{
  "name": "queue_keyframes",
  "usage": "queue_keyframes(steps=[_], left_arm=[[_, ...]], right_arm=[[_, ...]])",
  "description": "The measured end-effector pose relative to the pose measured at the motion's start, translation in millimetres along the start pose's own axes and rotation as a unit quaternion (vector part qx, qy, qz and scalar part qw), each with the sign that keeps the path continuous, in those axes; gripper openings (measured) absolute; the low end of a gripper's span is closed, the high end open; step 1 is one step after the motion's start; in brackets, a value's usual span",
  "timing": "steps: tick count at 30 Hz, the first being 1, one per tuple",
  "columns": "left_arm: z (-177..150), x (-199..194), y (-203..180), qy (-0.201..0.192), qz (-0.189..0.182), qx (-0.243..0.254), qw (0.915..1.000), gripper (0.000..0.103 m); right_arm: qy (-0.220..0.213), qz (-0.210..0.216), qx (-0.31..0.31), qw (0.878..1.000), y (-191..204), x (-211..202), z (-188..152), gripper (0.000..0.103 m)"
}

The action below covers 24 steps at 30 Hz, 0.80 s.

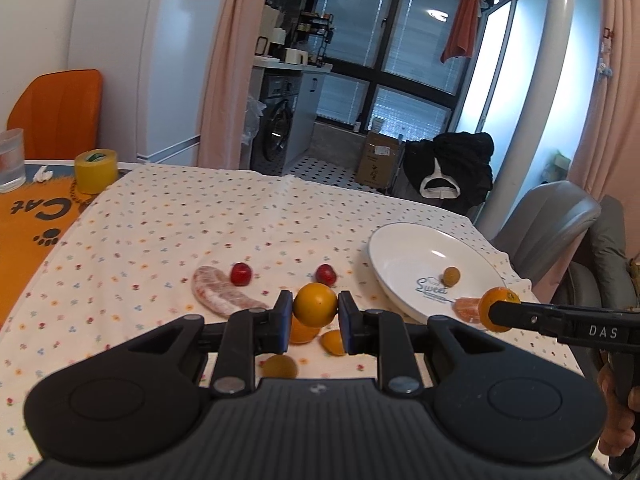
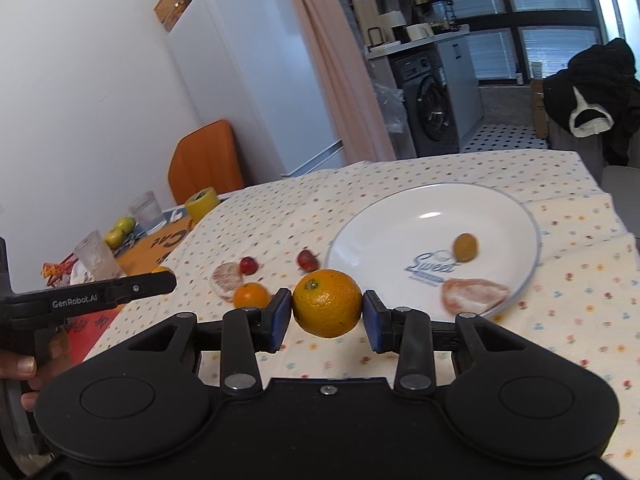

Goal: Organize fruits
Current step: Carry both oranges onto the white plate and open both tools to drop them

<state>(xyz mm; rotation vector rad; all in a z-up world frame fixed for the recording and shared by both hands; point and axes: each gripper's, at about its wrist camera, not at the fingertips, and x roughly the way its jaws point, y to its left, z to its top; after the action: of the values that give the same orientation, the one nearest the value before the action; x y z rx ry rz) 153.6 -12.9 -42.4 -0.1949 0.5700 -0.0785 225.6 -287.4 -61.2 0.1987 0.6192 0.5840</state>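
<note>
Left gripper (image 1: 315, 311) clamps a small orange (image 1: 315, 305) above the floral tablecloth (image 1: 160, 232); right gripper (image 2: 327, 314) clamps a larger orange (image 2: 327, 303) left of the white plate (image 2: 400, 216). The plate holds a peeled segment (image 2: 474, 295) and a small yellowish fruit (image 2: 465, 246); two red fruits (image 2: 307, 260) lie farther left.

White fridge (image 2: 256, 64) — dark windows (image 1: 400, 40)

Home: fridge (image 2: 256, 80), washer (image 2: 430, 100).
</note>
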Motion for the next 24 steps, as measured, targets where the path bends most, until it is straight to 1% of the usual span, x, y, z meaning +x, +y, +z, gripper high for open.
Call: queue_keyframes(steps=[11, 24], left_arm=[[5, 25, -24, 0.013, -0.010, 0.015, 0.9998, 0.022], [13, 60, -48, 0.028, -0.012, 0.027, 0.9992, 0.022]], right_arm=[[-0.019, -0.029, 0.021, 0.999, -41, -8, 10, 0.037], [-0.019, -0.049, 0.054, 0.997, -92, -2, 11, 0.037]])
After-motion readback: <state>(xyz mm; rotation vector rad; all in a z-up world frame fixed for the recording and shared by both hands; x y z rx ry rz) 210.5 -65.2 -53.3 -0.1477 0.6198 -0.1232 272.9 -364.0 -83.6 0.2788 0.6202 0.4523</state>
